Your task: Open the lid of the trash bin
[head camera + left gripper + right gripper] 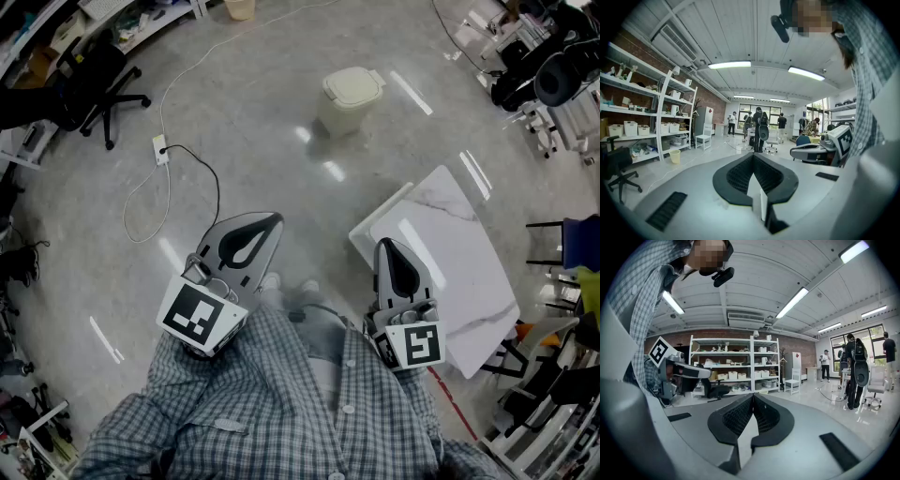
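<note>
The cream trash bin (pixel 352 94) stood on the grey floor (pixel 281 159) at about 1 o'clock from the person, well apart from both grippers, with its lid (pixel 353 85) down. The left gripper (pixel 272 223) was held just in front of the checked shirt (pixel 281 394) and pointed toward 1 o'clock; its own view showed the jaws closed tip to tip with nothing between them. The right gripper (pixel 385 246) pointed toward 12 o'clock and showed against the near corner of a white table (pixel 459 281), which lay at 3 o'clock from the person; its jaws also met at the tips and held nothing. A black office chair (pixel 98 75) stood at 10 o'clock and a power strip (pixel 161 148) lay on the floor at 11 o'clock. In the left gripper view, white shelves (pixel 642 117) lined the wall at 9 o'clock, a yellow bucket (pixel 674 156) stood beside them, and several people (pixel 758 126) stood far off near 12 o'clock
</note>
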The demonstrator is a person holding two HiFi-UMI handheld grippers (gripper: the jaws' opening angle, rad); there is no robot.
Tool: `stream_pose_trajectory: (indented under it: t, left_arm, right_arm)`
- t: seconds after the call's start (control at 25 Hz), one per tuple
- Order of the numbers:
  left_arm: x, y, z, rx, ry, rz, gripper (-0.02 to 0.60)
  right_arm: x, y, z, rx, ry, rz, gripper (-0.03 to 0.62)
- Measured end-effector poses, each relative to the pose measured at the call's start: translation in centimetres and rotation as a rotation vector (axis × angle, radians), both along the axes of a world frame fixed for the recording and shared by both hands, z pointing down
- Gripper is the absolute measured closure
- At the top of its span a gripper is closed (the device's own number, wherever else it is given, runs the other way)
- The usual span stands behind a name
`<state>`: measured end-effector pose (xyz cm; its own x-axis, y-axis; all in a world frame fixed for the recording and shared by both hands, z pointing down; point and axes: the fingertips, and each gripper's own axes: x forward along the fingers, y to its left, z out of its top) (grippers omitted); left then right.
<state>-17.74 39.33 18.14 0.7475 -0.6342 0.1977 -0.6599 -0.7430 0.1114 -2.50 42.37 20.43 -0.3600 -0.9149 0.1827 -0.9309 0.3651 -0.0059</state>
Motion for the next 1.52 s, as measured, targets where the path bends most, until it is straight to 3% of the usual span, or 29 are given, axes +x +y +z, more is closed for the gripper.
stream_pose_trajectory:
  t: [0.6, 1.24, 1.52]
  left_arm:
    - [0.5, 1.3, -0.4, 0.009, -0.020, -0.058, 0.577]
    - [3.9, 3.6, -0.8, 0.054, 0.026, -0.100, 0.577]
    - [4.3, 4.1, -1.6, 0.077, 0.013, -0.116, 0.577]
  right_arm:
    - [1.8, 0.2, 0.7, -0.031, -0.062, -0.011, 0.574]
    - [5.4, 2.8, 0.4, 0.014, -0.051, -0.040, 0.574]
    - [6.1, 2.9, 0.2, 0.038, -0.074, -0.050, 0.574]
